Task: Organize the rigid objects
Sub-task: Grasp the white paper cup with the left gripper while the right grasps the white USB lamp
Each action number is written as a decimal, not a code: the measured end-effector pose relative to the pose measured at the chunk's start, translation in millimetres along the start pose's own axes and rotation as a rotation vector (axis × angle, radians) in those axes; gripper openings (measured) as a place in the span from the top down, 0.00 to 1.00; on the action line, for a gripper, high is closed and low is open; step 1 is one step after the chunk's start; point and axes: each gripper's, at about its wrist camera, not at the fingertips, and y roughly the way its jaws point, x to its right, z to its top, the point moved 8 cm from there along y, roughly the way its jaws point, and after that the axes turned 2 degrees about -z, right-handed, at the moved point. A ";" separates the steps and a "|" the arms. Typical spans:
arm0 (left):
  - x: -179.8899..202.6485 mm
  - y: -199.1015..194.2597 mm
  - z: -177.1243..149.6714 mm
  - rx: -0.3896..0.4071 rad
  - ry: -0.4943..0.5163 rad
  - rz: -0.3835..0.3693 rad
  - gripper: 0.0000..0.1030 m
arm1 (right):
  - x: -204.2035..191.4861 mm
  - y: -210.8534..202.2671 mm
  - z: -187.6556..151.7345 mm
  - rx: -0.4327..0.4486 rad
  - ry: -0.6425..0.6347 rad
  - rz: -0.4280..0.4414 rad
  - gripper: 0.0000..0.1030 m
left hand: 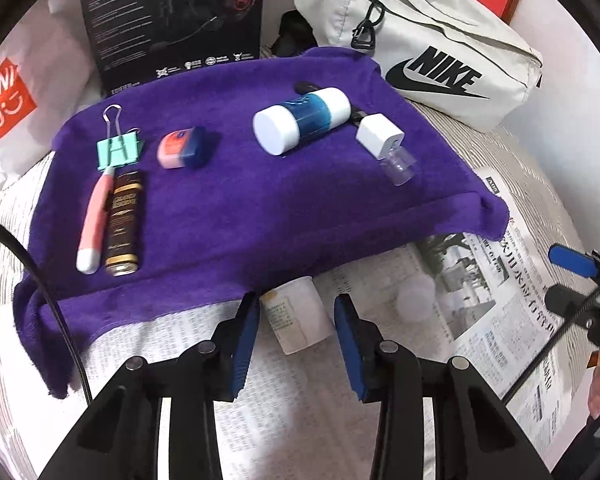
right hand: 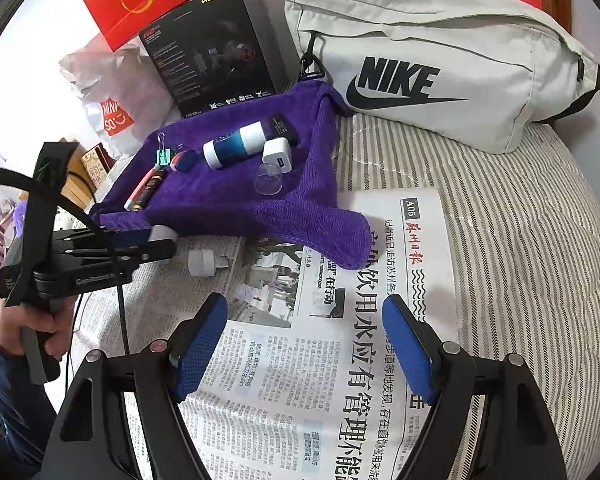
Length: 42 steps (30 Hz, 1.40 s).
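Hovers tilted down over the newspaper [right hand: 340,360], right gripper [right hand: 304,304] with fingers wide apart and nothing between them. Straddles a small white bottle [left hand: 296,316] lying on the newspaper at the near edge of the purple towel [left hand: 240,208], left gripper [left hand: 296,300] with fingers narrowly apart. Close to both sides of the bottle; no clear press visible.

On the towel, at the left: mint binder clip [left hand: 120,150], with a pink pen-shaped tool [left hand: 94,224] and a brown tube [left hand: 124,224] side by side just nearer. Right of the clip, a small pink-and-blue case [left hand: 184,148]. Further right, a white-and-blue cylinder [left hand: 300,120] on its side, with a dark object [right hand: 282,128] behind it. At its right, a white charger block [left hand: 380,136], touching a clear cap [left hand: 398,166] on its near side.

On the newspaper right of the bottle, apart from it, a small white plug-in piece [right hand: 204,262].

Beyond the towel: black box [right hand: 212,48] upright at far left, pale Nike bag [right hand: 440,64] at far right on the striped bedding [right hand: 520,240].
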 end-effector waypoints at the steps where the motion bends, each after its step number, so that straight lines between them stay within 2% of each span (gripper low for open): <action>1: -2.2 1.0 -0.2 -0.002 0.000 0.009 0.64 | -0.5 1.0 0.0 -0.003 0.000 0.001 0.23; 5: -1.9 9.5 -0.1 -0.019 -0.011 0.026 0.64 | -1.3 5.3 -0.9 -0.015 -0.006 0.001 0.23; 8: 2.6 13.4 3.5 -0.017 0.020 0.082 0.64 | -1.5 8.5 -1.7 -0.024 -0.007 0.004 0.23; 10: 0.8 11.7 3.3 -0.012 0.016 0.067 0.72 | -1.6 10.0 -2.5 -0.030 -0.007 0.006 0.23; 11: -0.7 9.8 2.0 -0.012 0.020 0.060 0.73 | -1.7 10.2 -2.7 -0.030 -0.009 0.009 0.23; 13: -7.3 5.1 -1.4 -0.009 0.012 0.044 0.73 | -2.6 10.6 -3.0 -0.029 -0.007 0.015 0.23; 17: -24.6 -4.1 -9.9 0.000 0.009 0.070 0.73 | -14.6 15.1 -1.8 -0.029 -0.031 0.043 0.23; 26: -62.1 -11.8 -26.3 0.010 -0.063 0.078 0.73 | -59.1 43.9 10.2 -0.040 -0.107 0.081 0.24; 32: -63.2 -13.7 -28.5 0.021 -0.069 0.061 0.73 | -75.9 65.5 14.0 -0.063 -0.099 0.103 0.38; 40: -64.6 -14.7 -28.6 0.035 -0.071 0.042 0.73 | -83.1 82.8 20.4 -0.079 -0.115 0.061 0.49; 42: -64.9 -14.9 -28.5 0.039 -0.075 0.034 0.73 | -86.9 84.7 20.9 -0.073 -0.146 0.027 0.59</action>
